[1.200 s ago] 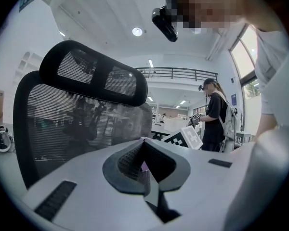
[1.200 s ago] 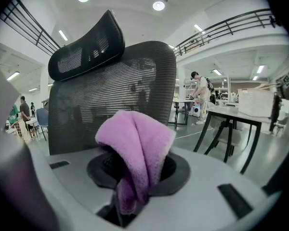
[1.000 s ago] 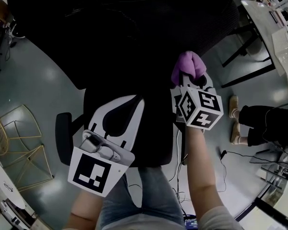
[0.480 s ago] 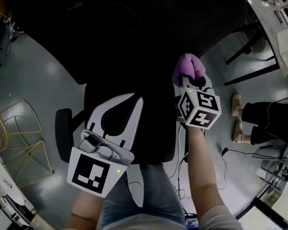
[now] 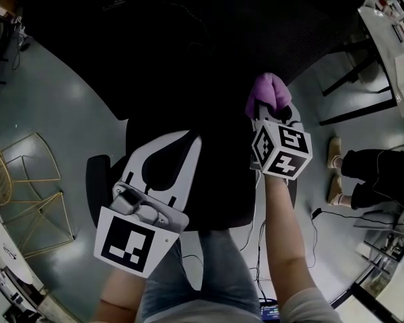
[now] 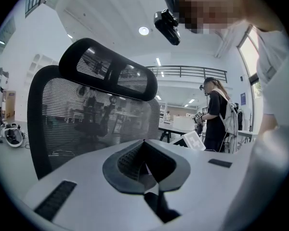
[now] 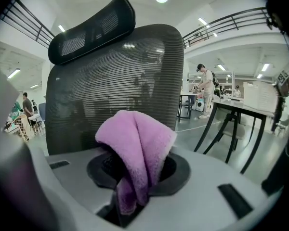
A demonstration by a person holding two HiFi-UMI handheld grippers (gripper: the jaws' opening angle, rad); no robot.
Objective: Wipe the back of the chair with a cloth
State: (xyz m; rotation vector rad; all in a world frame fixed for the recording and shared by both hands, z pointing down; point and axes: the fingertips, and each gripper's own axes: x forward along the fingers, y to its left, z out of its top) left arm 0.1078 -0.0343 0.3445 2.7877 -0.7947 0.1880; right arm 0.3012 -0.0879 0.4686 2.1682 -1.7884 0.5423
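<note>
The right gripper (image 5: 270,113) had its jaws clamped on the lower folds of a bunched purple cloth (image 5: 267,91), which stood out of them in a soft hump. It was held near the right part of the black mesh chair back (image 5: 188,39). In the right gripper view the mesh filled the scene ahead of the cloth (image 7: 135,148), with the headrest (image 7: 91,30) above, and no view settled whether cloth and mesh were touching. The left gripper (image 5: 163,163) sat lower and to the left, its jaws together on nothing, pointed at the same chair back (image 6: 86,114). To wipe well, the hump probably needed pressing flat against the mesh so that a broad face of cloth, not the jaw tips, did the rubbing. Overlapping strokes from just under the headrest downward, worked across from right to left, looked the surest way to miss nothing. Pressure was best kept light and even (mesh gives, and such a chair would likely turn away from a hard push). A hard drag might also have tugged the cloth out of the jaws. The idle left gripper could have braced the frame.
</note>
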